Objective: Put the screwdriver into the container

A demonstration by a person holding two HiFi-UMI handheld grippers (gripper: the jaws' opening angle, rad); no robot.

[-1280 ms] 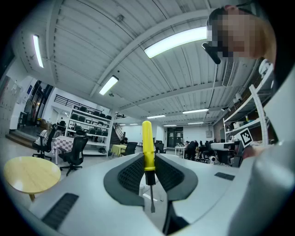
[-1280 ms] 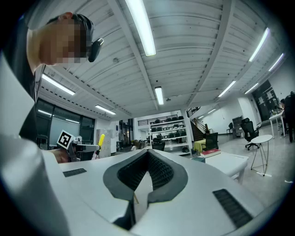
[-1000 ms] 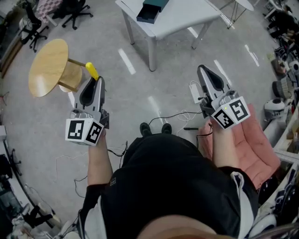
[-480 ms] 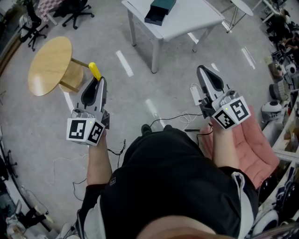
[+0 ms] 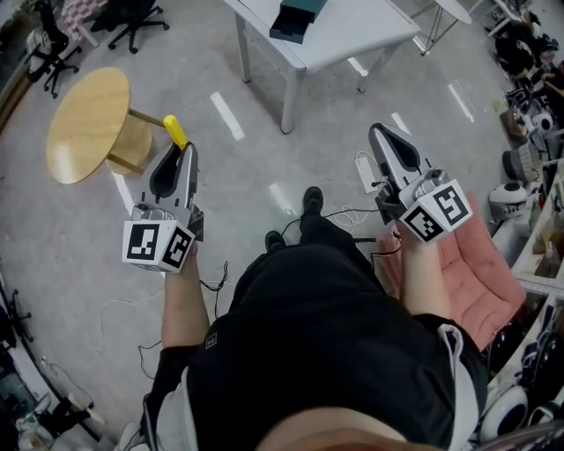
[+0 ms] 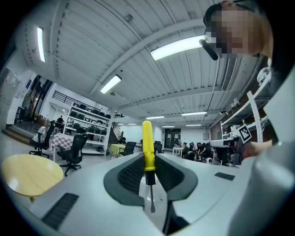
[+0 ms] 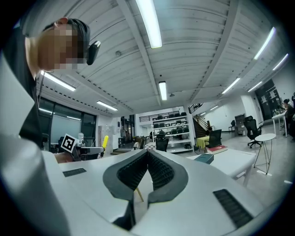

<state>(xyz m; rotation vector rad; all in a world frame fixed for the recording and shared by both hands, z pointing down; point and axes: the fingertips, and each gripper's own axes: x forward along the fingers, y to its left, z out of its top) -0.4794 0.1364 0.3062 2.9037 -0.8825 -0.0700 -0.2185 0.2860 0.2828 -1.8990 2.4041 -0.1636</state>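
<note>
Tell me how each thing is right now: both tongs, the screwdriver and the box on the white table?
Left tongs: shut on the screwdriver.
Right tongs: shut, tips together.
Screwdriver: held along the tongs, yellow handle poking out past the tips.
Container: on the white table, screwdriver not in it yet.

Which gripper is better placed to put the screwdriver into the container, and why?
Left. The left gripper is clamped on the yellow-handled screwdriver, whose handle sticks out past the jaw tips. The right gripper is shut and does not have the screwdriver.
</note>
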